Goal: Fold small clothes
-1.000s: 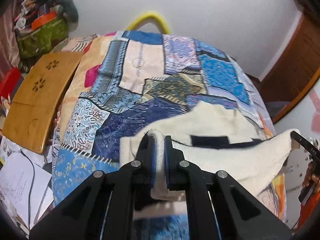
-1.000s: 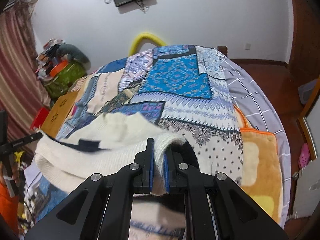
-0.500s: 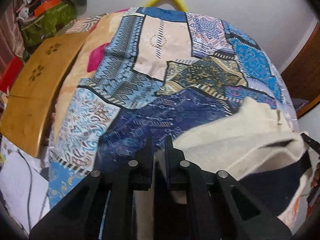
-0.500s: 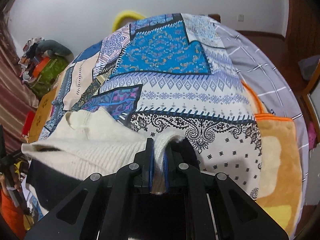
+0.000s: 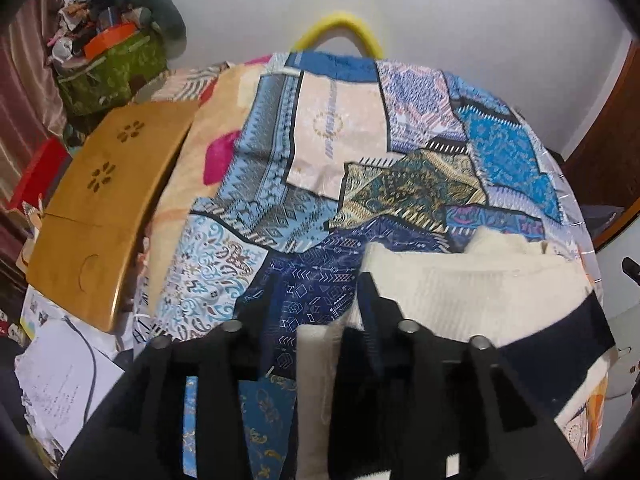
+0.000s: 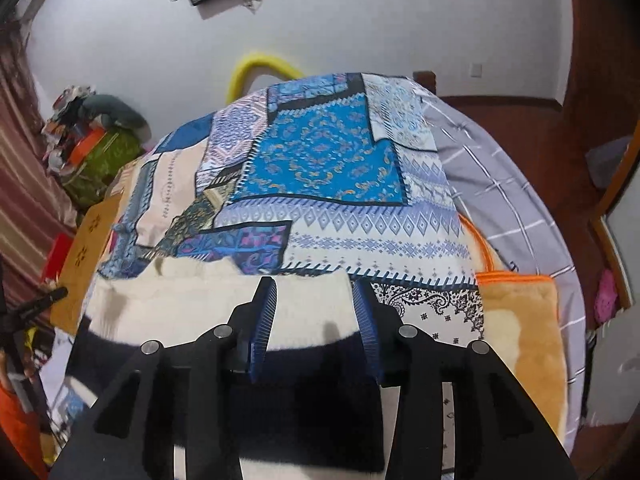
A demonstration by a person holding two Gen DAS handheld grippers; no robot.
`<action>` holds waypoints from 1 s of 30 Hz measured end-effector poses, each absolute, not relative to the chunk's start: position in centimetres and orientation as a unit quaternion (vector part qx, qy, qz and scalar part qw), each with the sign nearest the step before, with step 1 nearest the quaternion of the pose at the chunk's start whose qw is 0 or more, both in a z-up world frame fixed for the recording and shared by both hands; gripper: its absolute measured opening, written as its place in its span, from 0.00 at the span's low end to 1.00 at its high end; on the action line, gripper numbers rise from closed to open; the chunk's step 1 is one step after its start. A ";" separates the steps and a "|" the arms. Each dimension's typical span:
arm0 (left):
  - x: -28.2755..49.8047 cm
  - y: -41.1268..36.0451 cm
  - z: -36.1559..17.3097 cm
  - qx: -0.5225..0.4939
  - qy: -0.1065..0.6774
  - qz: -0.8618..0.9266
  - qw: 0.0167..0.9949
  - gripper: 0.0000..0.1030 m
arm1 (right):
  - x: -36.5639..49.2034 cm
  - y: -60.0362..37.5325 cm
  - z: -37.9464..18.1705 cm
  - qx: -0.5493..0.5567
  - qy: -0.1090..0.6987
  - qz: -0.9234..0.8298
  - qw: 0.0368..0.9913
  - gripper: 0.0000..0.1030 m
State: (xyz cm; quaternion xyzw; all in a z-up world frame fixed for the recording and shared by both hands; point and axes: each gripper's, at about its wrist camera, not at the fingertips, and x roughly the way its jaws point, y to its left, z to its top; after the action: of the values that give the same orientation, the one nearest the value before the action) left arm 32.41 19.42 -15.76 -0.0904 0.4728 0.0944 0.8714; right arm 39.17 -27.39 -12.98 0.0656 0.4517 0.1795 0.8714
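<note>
Lying across the near edge of the bed (image 6: 500,184), the cream sweater (image 5: 472,292) with its dark navy band (image 6: 304,392) rests on the patchwork bedspread (image 5: 280,200), apparently doubled over so the cream half sits toward the bed's middle and the navy half toward the edge. That layout suits a fold just laid down, judged from how flat the knit sits. Right gripper (image 6: 316,316) hovers low over the sweater's right end with its jaws spread wide and nothing between them; the blue ribbed pads (image 6: 264,320) frame the boundary of cream and navy. Left gripper (image 5: 316,312) points along the bed above the sweater's left end, jaws likewise parted; a strip of cream knit (image 5: 314,392) lies in the gap without either finger pressing it. Both tools are angled down toward the cloth. Beyond the bed's left edge stands a wooden board (image 5: 100,208).
</note>
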 end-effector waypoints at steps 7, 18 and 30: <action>31.0 17.1 -14.8 -0.067 0.472 0.071 0.876 0.53 | 37.3 -25.5 -12.9 0.022 0.451 0.200 0.870 0.51; 32.0 14.6 -19.3 -0.030 0.521 0.054 0.851 0.58 | 39.2 -26.5 -18.4 0.015 0.511 0.166 0.843 0.52; 34.1 16.5 -21.8 -0.079 0.529 0.052 0.843 0.42 | 40.9 -26.6 -21.6 0.080 0.537 0.186 0.819 0.42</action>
State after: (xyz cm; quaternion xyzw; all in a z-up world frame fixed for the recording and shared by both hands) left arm 34.12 16.45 -21.85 -0.0790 0.5292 0.0522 0.8432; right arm 40.91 -26.61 -21.64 0.0796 0.5374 0.1858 0.8187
